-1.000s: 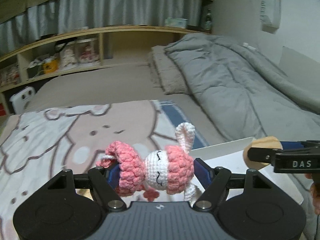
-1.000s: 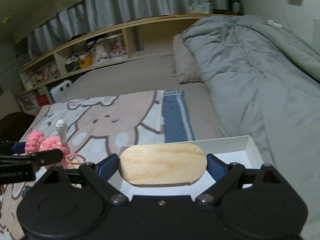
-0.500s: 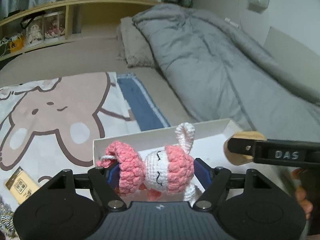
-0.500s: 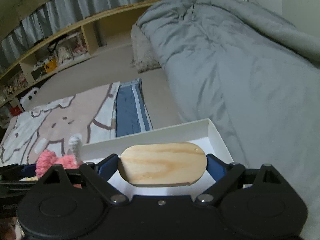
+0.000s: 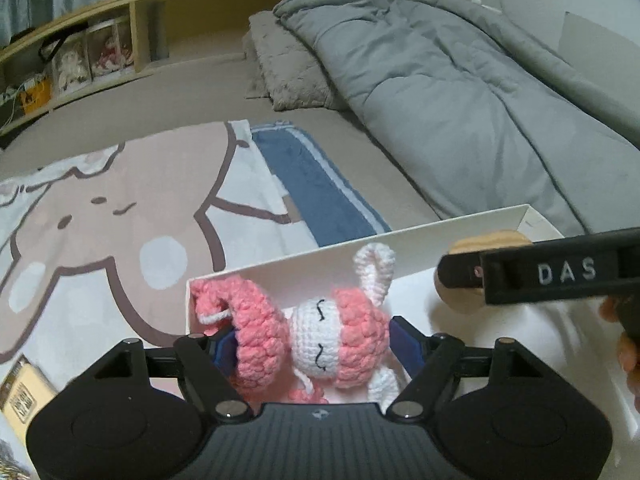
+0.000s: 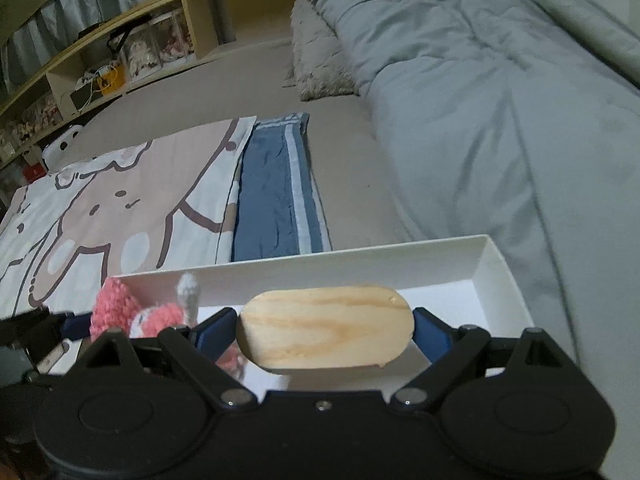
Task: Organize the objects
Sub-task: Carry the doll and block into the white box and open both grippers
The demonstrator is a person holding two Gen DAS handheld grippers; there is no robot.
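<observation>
Pink and white crochet filled the left view: a small knitted bunny doll [image 5: 320,344] was clamped between the fingers of the left gripper [image 5: 316,348], held just above the near left corner of a shallow white box [image 6: 486,268] lying on the bed. The right gripper [image 6: 326,330] had its fingers closed on a pale oval wooden block [image 6: 326,328], hovering over the middle of the same box. Both items seemed ready for placing, so the step was likely the drop-off. Next, each gripper would probably need to lower inside the box walls, then open without nudging the other's item.
</observation>
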